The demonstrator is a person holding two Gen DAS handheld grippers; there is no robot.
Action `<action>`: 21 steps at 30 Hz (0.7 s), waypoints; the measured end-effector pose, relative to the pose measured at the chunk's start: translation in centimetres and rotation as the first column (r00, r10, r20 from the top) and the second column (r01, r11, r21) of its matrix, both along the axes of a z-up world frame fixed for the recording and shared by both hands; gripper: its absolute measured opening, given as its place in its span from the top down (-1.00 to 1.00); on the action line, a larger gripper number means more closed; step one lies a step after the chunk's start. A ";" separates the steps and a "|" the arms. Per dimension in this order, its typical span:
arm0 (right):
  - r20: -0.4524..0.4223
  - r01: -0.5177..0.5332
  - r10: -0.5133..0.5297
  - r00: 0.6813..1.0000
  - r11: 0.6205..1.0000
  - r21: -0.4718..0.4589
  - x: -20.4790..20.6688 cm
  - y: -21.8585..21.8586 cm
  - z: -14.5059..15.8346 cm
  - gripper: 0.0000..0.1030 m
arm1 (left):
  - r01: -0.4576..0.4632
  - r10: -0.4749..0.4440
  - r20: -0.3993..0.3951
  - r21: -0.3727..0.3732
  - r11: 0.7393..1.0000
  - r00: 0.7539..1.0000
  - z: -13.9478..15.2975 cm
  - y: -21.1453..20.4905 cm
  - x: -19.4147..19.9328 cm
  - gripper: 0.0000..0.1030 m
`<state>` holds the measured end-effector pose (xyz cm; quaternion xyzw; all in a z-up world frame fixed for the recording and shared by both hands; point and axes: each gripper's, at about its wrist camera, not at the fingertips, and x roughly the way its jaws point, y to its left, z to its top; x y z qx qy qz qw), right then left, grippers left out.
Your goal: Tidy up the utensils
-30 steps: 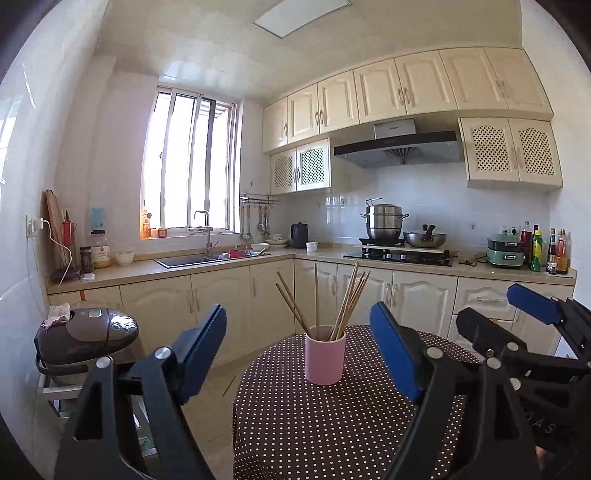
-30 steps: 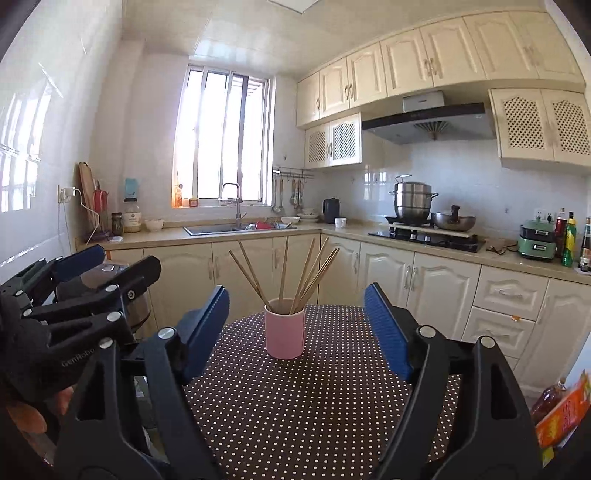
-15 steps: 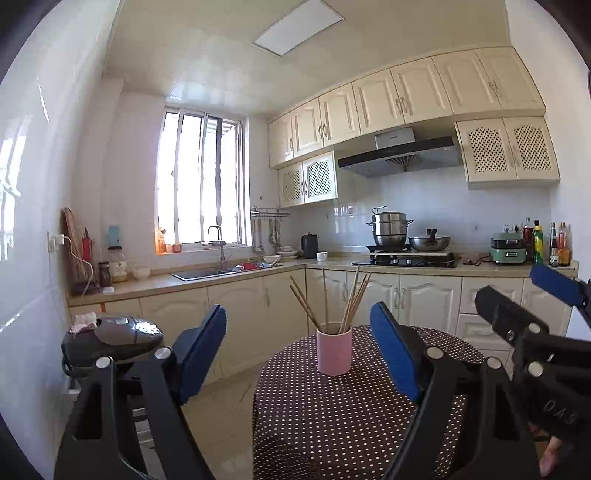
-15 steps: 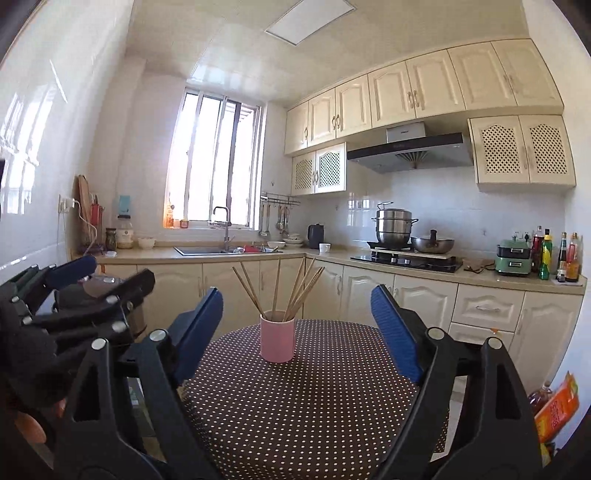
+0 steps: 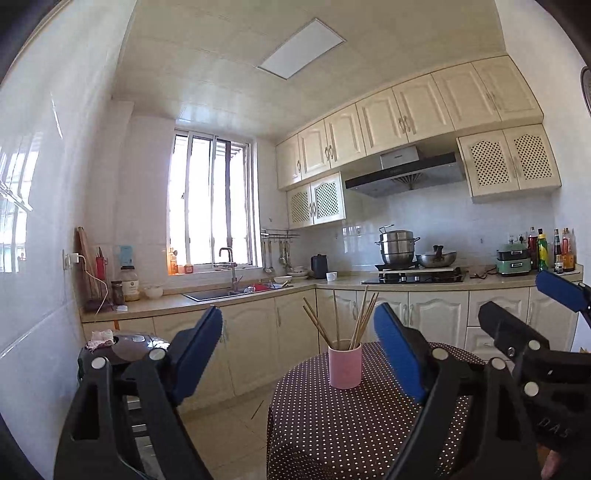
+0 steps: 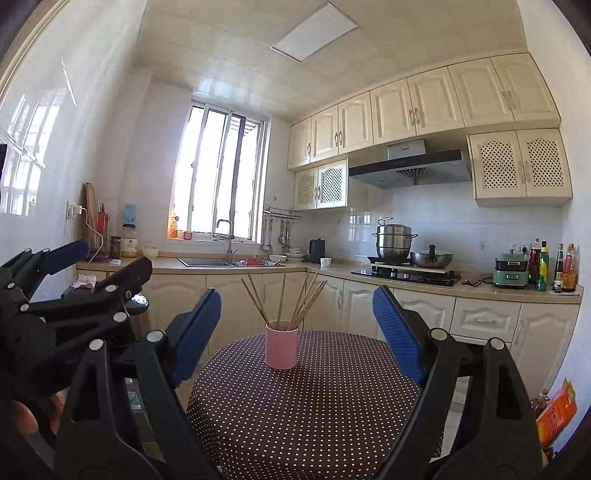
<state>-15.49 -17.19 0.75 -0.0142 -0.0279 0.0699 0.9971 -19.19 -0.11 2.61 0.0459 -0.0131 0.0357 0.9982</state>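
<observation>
So I'm holding both grippers level in front of the round polka-dot table (image 6: 314, 406), and compared with a second ago everything on it looks smaller and farther off, with more ceiling and the ceiling light panel (image 6: 314, 31) now in view. My left gripper (image 5: 297, 349) has its blue pads spread wide and its jaws are opening a touch more, nothing between them but air. My right gripper (image 6: 297, 328) is spread wide too, also with nothing in it. The pink cup (image 6: 282, 347) stands upright on the far part of the table (same spot as before, as far as I can tell), with the chopsticks (image 6: 295, 301) fanned out of its top. Each gripper shows up at the edge of the other's view, side by side, well short of the cup.
</observation>
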 end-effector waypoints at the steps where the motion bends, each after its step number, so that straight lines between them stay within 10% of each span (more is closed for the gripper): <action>1: 0.001 0.001 -0.001 1.000 1.000 0.002 -0.1 -0.1 0.0 -0.62 | -0.002 0.002 0.002 0.003 1.000 1.000 0.0 -0.1 0.0 -0.61; 21: -0.005 -0.001 0.001 1.000 1.000 0.019 -0.6 -0.4 -0.3 -0.64 | -0.016 0.015 0.011 0.012 1.000 1.000 -0.5 -0.1 -0.4 -0.61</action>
